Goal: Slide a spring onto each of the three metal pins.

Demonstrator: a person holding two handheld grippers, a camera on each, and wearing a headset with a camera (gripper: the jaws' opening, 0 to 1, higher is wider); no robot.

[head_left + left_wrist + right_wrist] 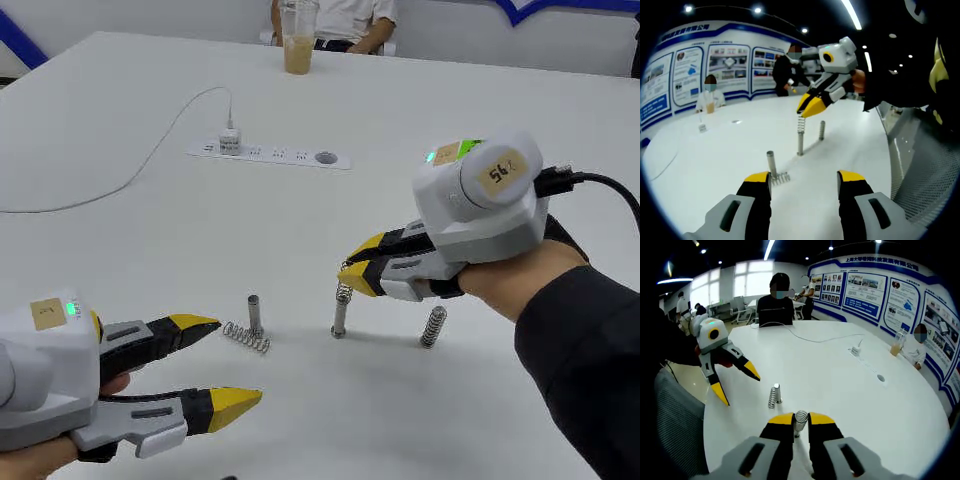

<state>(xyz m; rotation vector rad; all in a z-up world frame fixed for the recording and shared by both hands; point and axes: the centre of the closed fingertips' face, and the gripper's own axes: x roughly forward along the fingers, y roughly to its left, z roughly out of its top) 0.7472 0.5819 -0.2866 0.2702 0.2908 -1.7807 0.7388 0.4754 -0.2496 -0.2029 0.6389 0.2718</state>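
Observation:
Three metal pins stand on the white table. The left pin is bare, and a loose spring lies at its foot. At the top of the middle pin my right gripper is shut on a spring; the right gripper view shows that spring pinched between the yellow tips. A spring covers the right pin. My left gripper hangs open near the front left, short of the bare pin and the lying spring.
Farther back lie a white power strip and its cable. A cup with a brown drink stands at the far edge in front of a seated person. The table's edge runs close on the near side.

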